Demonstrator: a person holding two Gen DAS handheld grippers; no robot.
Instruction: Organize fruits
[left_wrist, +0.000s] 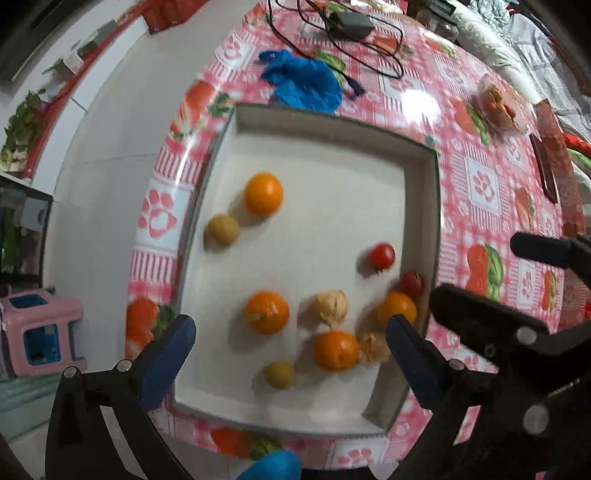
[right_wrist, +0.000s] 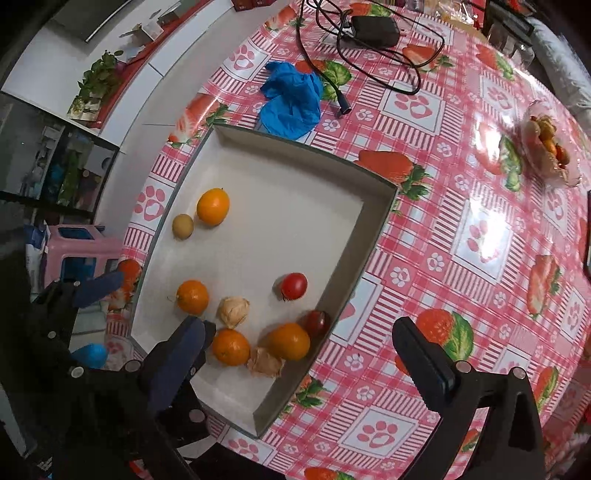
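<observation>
The left hand-held gripper (left_wrist: 291, 339) hangs with its jaws wide apart and nothing between them, over a shallow white tray (left_wrist: 421, 184). The right hand-held gripper (right_wrist: 299, 350) is spread just as wide and empty, straddling the tray's near corner. Oranges (left_wrist: 263, 193), tomatoes (left_wrist: 382, 255) and small greenish fruits (left_wrist: 222, 229) lie scattered in the tray, on the pink-checked table (right_wrist: 461, 240).

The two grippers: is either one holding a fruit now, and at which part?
Nothing is held. The left gripper and right gripper both stand open above the white tray, with no fruit touching their pads.
</observation>
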